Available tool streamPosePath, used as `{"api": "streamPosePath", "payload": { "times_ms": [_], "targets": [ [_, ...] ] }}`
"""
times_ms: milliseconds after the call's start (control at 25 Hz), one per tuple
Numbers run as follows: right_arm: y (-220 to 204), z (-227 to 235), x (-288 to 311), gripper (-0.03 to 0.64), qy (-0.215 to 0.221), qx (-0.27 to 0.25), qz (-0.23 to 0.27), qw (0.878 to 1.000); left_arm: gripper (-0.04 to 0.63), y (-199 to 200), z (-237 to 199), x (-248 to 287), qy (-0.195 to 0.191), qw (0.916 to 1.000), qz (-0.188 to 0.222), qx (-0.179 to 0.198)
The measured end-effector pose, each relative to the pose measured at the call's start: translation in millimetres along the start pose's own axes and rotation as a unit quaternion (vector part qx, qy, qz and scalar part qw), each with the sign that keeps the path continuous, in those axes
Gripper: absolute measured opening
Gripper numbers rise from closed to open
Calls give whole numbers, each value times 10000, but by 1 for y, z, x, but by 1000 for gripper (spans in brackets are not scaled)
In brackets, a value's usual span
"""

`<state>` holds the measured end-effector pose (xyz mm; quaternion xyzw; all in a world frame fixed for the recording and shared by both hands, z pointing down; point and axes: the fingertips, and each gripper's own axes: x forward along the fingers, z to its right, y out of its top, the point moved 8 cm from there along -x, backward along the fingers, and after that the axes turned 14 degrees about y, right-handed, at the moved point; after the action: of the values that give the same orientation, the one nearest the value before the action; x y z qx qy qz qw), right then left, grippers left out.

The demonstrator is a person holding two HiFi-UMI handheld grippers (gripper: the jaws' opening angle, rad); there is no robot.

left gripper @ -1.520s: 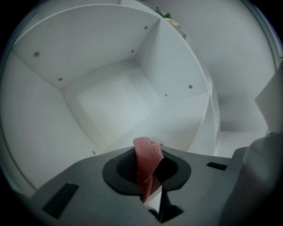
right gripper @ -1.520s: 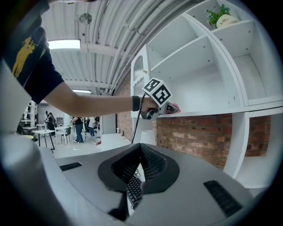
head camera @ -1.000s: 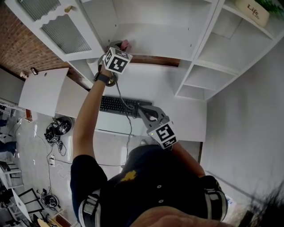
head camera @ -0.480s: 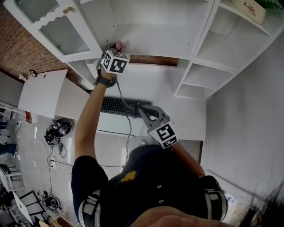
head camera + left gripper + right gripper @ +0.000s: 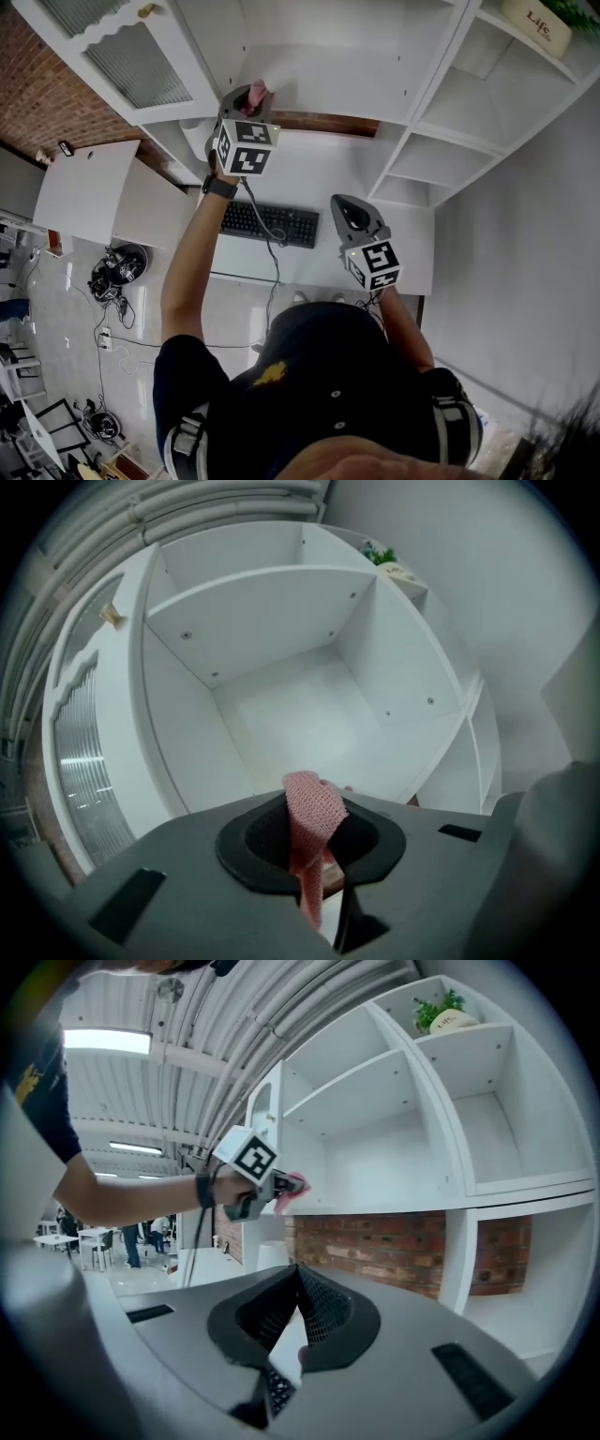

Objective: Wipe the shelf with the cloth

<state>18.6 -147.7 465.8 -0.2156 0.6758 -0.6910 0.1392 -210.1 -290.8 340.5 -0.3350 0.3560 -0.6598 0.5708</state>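
A pink knitted cloth (image 5: 312, 819) is pinched in my left gripper (image 5: 314, 803), which is shut on it; the cloth's top end sticks up past the jaws. In the head view that left gripper (image 5: 252, 97) is raised to the front edge of the white shelf (image 5: 328, 86), with the cloth (image 5: 259, 91) at the edge. The left gripper view looks into the bare white shelf compartment (image 5: 300, 714). My right gripper (image 5: 351, 208) hangs lower over the desk, shut with nothing in it. In the right gripper view its jaws (image 5: 298, 1283) meet, and the cloth (image 5: 292, 1185) shows beside the shelf (image 5: 394, 1202).
A black keyboard (image 5: 267, 223) lies on the white desk (image 5: 319, 173) below the shelf. A glass-paned cabinet door (image 5: 122, 58) stands open at the left. More white compartments (image 5: 450, 131) are at the right, with a potted plant (image 5: 448, 1012) at the top. Brick wall (image 5: 375, 1246) backs the desk.
My right gripper has swung from over the keyboard to the right and turned. The left gripper with the cloth has shifted slightly right along the shelf's front edge.
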Motion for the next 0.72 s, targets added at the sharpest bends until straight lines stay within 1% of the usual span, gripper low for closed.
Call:
{"api": "streamPosePath", "payload": {
  "times_ms": [80, 200, 320, 400, 560, 720],
  "targets": [
    [4, 16, -6, 5, -244, 16, 52, 9997, 70, 4, 3, -11, -10, 9997, 159, -196],
    [10, 33, -15, 5, -506, 14, 145, 9986, 69, 5, 7, -29, -62, 9974, 305, -643],
    [19, 42, -24, 5, -763, -46, 393, 9963, 70, -4, 8, -45, 22, 9949, 391, -926],
    [23, 43, -31, 5, -912, -79, 523, 9944, 69, -14, 6, -55, 16, 9931, 399, -1105],
    [30, 46, -41, 5, -1096, -174, 595, 9920, 69, -33, 7, -76, -36, 9865, 322, -1607],
    [37, 52, -52, 5, -1238, -297, 669, 9896, 69, -53, 19, -92, -141, 9811, 247, -1913]
  ]
}}
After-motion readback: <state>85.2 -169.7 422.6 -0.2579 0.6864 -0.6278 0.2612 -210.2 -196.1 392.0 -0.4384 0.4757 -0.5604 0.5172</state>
